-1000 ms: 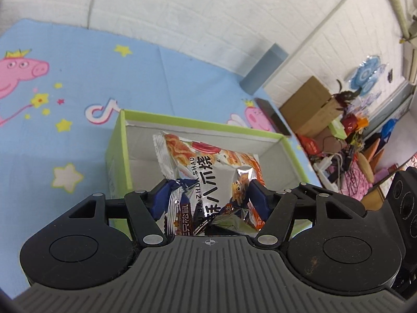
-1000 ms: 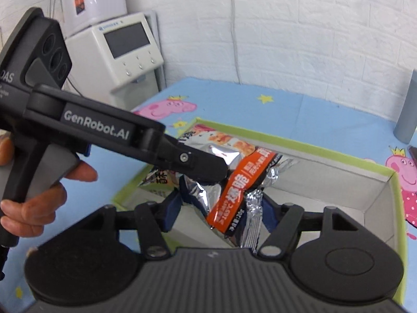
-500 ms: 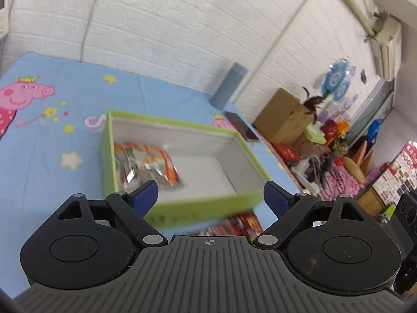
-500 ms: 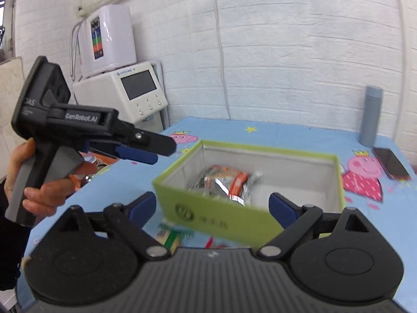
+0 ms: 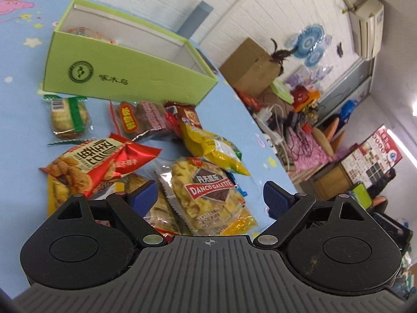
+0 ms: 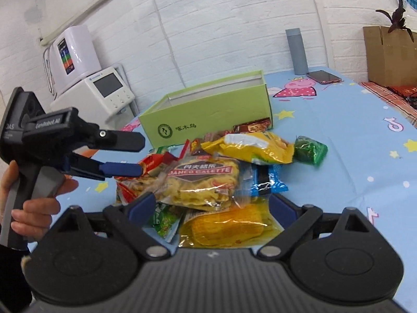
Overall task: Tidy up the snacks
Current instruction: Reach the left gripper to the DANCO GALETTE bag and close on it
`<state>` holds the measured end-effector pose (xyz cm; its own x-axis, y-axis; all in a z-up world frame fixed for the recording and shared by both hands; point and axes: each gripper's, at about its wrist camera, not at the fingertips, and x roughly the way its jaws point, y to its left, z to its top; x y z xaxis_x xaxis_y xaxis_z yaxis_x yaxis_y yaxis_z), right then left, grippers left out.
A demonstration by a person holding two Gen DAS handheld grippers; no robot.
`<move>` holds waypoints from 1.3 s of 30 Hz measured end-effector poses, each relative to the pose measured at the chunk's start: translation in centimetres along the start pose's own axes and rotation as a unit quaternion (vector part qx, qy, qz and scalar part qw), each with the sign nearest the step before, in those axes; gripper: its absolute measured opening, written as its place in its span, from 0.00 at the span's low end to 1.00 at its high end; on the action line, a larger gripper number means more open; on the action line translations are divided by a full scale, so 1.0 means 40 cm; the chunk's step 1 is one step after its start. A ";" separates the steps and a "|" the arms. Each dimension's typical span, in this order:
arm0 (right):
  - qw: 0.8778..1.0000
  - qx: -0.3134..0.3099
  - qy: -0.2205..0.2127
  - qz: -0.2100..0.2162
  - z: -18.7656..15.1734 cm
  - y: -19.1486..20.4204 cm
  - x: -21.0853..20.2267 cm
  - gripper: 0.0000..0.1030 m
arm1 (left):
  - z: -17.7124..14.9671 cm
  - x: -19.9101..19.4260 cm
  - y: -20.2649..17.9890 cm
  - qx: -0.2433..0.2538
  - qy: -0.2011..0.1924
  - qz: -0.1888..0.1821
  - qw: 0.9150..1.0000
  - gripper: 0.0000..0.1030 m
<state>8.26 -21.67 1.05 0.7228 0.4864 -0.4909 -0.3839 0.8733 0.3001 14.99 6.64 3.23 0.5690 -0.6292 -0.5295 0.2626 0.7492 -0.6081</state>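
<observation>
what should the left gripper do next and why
Probably lower the left gripper onto the Danco Galette packet and close. Its jaws stand open and empty, that packet lies on top of the pile right between the fingers, and the green box still has room.

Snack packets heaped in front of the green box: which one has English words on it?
The clear packet of yellow wavy biscuits, atop the heap, with a dark label reading "DANCO GALETTE". The other packets' readable print, like the red crinkled packet, is Chinese.
</observation>
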 end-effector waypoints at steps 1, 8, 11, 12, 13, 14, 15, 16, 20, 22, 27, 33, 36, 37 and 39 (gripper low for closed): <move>1.000 0.002 -0.003 0.001 0.002 -0.005 -0.002 0.91 | 0.001 0.011 -0.005 0.001 0.002 0.004 1.000 0.77; 0.999 -0.014 -0.003 0.046 0.035 -0.010 0.065 0.91 | 0.005 0.066 0.011 -0.025 0.013 0.023 0.999 0.71; 0.998 -0.039 0.008 0.050 0.039 0.005 0.117 0.91 | 0.009 0.074 0.016 -0.029 0.015 0.028 0.999 0.68; 0.998 -0.045 0.013 0.052 0.039 0.009 0.134 0.91 | 0.008 0.078 0.017 -0.028 0.017 0.029 0.999 0.65; 0.997 -0.048 0.021 0.050 0.037 0.011 0.151 0.92 | 0.009 0.084 0.019 -0.028 0.020 0.028 0.999 0.64; 0.997 -0.050 0.024 0.049 0.036 0.013 0.161 0.92 | 0.007 0.086 0.019 -0.026 0.017 0.030 0.999 0.64; 0.997 -0.048 0.023 0.048 0.035 0.013 0.166 0.92 | 0.005 0.087 0.018 -0.023 0.016 0.032 0.999 0.64; 0.998 -0.044 0.023 0.049 0.036 0.013 0.167 0.92 | 0.003 0.088 0.017 -0.021 0.015 0.032 0.999 0.64; 0.997 -0.028 0.021 0.062 0.028 0.023 0.152 0.92 | -0.018 0.085 0.008 -0.021 0.016 0.022 0.999 0.63; 0.997 -0.039 0.021 0.058 0.016 0.042 0.137 0.92 | -0.036 0.072 0.005 -0.018 0.015 0.019 1.000 0.64; 0.997 -0.020 0.018 0.066 -0.017 0.066 0.097 0.92 | -0.086 0.017 0.011 -0.036 0.009 0.007 0.999 0.64; 0.997 -0.028 0.018 0.067 -0.039 0.127 0.085 0.92 | -0.113 -0.036 0.024 -0.027 -0.008 0.016 0.999 0.65; 0.996 -0.029 0.025 0.086 -0.038 0.158 0.124 0.92 | -0.104 -0.043 0.057 -0.037 -0.008 0.029 0.999 0.66; 0.995 -0.030 0.029 0.096 -0.039 0.168 0.138 0.92 | -0.100 -0.040 0.069 -0.045 -0.005 0.032 0.998 0.65; 0.994 -0.043 0.028 0.097 -0.037 0.182 0.143 0.91 | -0.097 -0.046 0.082 -0.056 -0.002 0.031 0.998 0.63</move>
<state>8.75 -12.47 -0.80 0.5977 0.6445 -0.4768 -0.5620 0.7610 0.3240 11.76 9.45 -0.09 0.5841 -0.5817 -0.5661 0.1381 0.7585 -0.6369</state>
